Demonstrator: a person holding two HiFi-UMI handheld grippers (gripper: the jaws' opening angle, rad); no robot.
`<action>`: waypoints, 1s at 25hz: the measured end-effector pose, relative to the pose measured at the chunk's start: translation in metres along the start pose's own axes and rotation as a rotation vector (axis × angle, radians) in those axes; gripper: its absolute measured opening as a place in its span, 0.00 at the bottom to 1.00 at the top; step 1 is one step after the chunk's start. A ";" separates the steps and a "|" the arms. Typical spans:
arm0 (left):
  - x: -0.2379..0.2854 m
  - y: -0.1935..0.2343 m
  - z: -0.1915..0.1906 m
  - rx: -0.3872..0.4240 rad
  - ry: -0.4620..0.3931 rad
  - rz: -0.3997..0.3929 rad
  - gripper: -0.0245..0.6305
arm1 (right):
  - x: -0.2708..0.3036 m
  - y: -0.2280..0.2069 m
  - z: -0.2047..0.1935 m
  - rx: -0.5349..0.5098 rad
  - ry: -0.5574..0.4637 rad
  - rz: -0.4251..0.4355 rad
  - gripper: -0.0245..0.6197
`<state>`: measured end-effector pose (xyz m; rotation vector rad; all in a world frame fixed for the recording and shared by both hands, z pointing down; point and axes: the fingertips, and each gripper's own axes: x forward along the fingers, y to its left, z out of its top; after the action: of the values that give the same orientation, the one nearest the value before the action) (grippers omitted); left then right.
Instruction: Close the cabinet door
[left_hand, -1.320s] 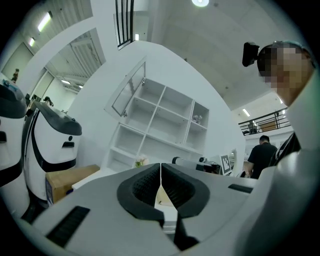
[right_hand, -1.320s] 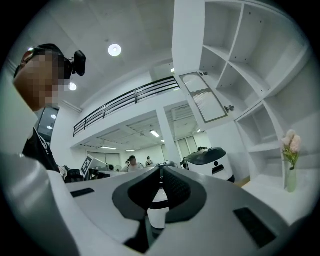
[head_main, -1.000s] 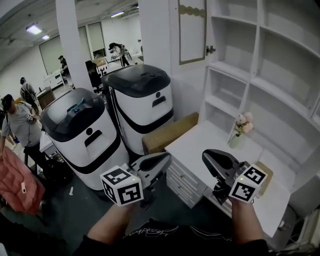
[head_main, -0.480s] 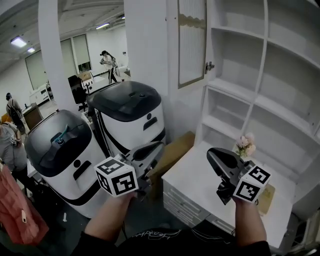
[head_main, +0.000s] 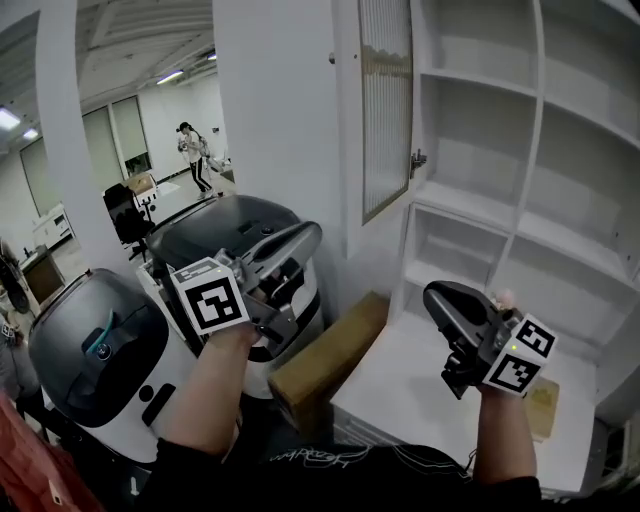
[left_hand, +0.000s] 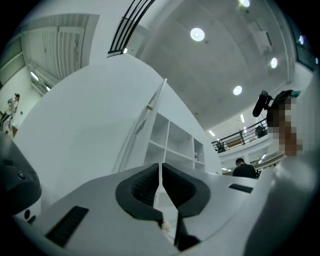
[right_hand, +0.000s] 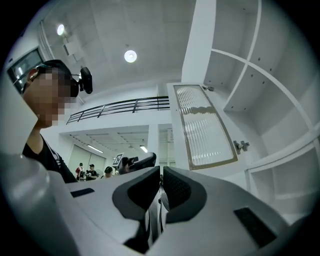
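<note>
While both grippers are hanging well short of the door, which is standing swung out from the shelves high above the counter, I'm mostly worrying about where the push is going to land. The left gripper is sitting with its jaws pressed together and nothing in them, and the right gripper is looking just as closed and empty, so I'm guessing this is going to be a nudge and not a grab. The risk I'm seeing: that ribbed glass is taking up most of the door, and a hard tip poking it could be skidding off or cracking it, so I'm thinking frame or the edge by the latch. Shoving too hard could also be slamming it and bouncing it back open. As for clutter, two bins and a box are crowding the floor below my left arm, and a pillar is standing right beside the hinge side, so the left one isn't getting much room to swing. People are milling around far behind, well clear of all this.
</note>
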<state>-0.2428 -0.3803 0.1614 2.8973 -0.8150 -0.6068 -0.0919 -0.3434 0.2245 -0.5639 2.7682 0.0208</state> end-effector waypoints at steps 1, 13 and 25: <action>0.004 0.006 0.008 0.021 -0.002 -0.020 0.07 | 0.004 0.002 0.002 -0.023 -0.006 0.014 0.11; 0.064 0.051 0.118 0.041 -0.203 -0.363 0.16 | 0.013 -0.016 -0.009 -0.168 0.088 -0.043 0.11; 0.126 0.046 0.182 -0.071 -0.257 -0.649 0.39 | 0.014 -0.022 0.003 -0.174 0.056 -0.018 0.11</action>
<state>-0.2383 -0.4776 -0.0423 3.0230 0.1694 -1.0395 -0.0944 -0.3686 0.2182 -0.6428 2.8330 0.2477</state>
